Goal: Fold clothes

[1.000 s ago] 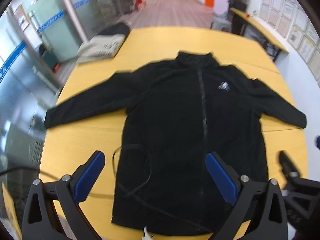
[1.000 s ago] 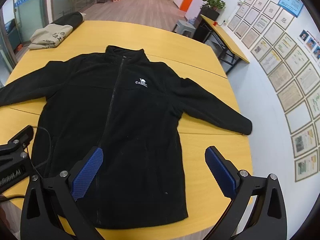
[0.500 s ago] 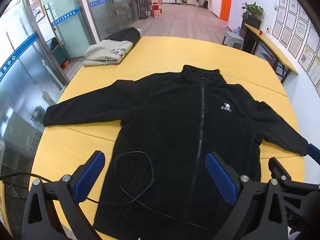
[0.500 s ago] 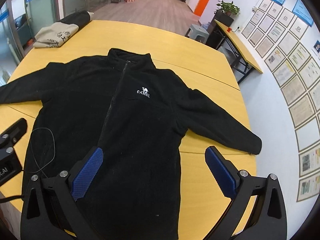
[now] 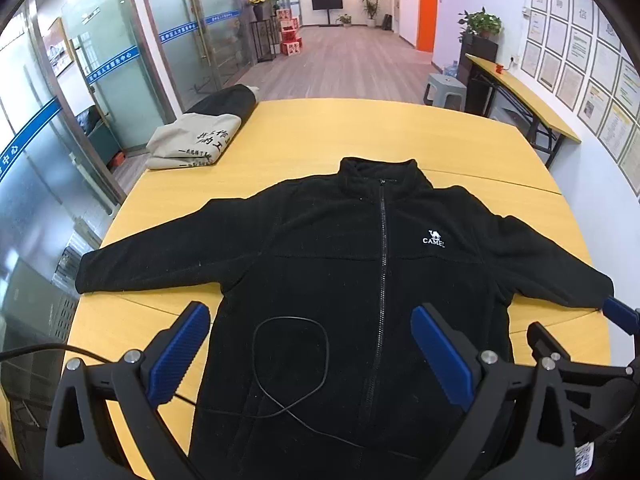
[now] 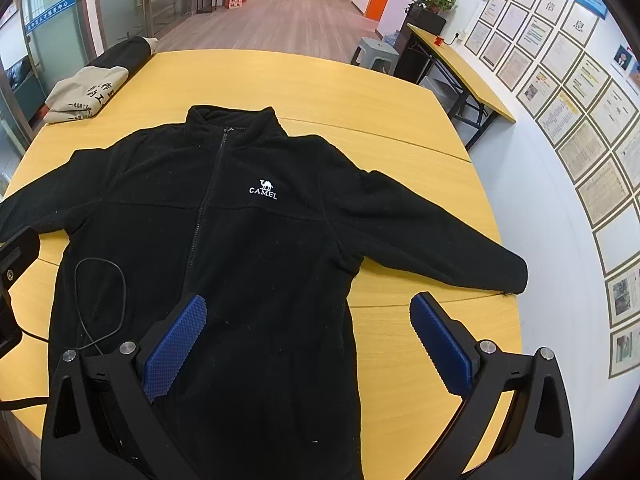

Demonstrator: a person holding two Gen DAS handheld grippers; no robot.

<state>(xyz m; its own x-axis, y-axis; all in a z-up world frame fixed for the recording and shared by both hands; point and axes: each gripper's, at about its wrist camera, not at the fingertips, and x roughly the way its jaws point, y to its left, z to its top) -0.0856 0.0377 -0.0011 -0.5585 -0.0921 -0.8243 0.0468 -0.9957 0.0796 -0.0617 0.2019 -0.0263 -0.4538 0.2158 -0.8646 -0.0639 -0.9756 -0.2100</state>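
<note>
The black fleece jacket (image 5: 360,280) lies flat and face up on the yellow counter (image 5: 360,132), collar toward the far edge, zipper closed, both sleeves spread toward the side edges. A thin black cable (image 5: 296,360) loops on its lower front. The left claw (image 5: 310,354) and the right claw (image 6: 308,344) hover above the hem, both wide apart and holding nothing. Folding seems not yet begun. I think the next move is to grip a sleeve (image 6: 460,248) and bring it over the chest. Other folded clothes (image 5: 200,136) sit at the far left corner.

"CAMEL" logo, white, on jacket (image 6: 248,216) chest. Folded beige garment (image 5: 192,140) has black Chinese print, unreadable.
</note>
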